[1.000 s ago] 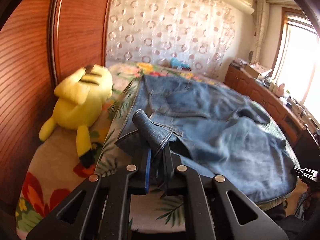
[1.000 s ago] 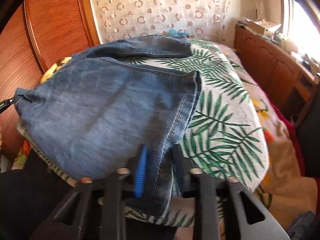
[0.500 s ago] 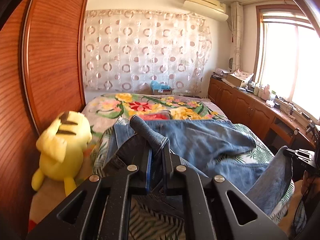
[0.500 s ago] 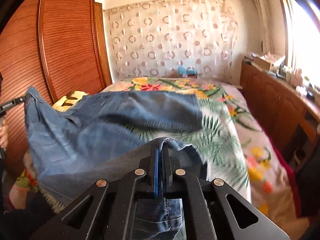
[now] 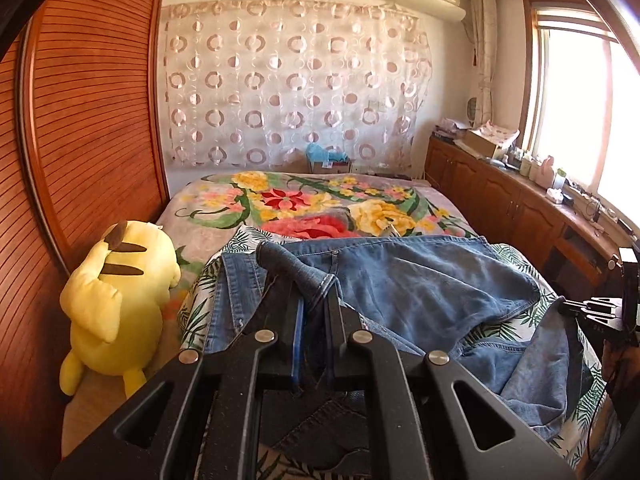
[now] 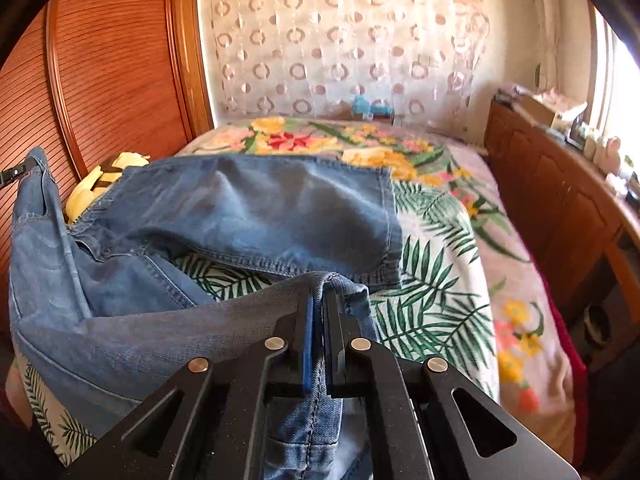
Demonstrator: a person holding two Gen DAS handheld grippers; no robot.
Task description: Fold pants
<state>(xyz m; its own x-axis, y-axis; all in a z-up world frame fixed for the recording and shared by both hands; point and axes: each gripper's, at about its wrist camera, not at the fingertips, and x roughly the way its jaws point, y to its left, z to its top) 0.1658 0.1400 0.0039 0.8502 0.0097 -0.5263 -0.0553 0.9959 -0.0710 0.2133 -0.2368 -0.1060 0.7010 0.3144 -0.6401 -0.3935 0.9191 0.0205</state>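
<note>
Blue denim pants [image 5: 416, 284] lie across the near end of the bed, one leg flat on the leaf-print sheet [image 6: 280, 208]. My left gripper [image 5: 312, 304] is shut on a bunched corner of the pants near the waistband and holds it raised. My right gripper [image 6: 318, 300] is shut on a hem edge of the other leg, lifted above the sheet. Each gripper shows at the edge of the other's view: the right one in the left wrist view [image 5: 592, 308], the left one in the right wrist view [image 6: 16, 170].
A yellow plush toy [image 5: 116, 300] sits at the bed's left edge against the wooden wardrobe [image 5: 80, 120]. A floral blanket [image 5: 312, 200] covers the far half of the bed. A wooden cabinet [image 5: 520, 204] with clutter runs along the right wall under the window.
Both grippers have risen and pulled back toward the bed's near end, lifting their held denim edges. The pants' near leg now hangs between the grippers instead of lying flat.
</note>
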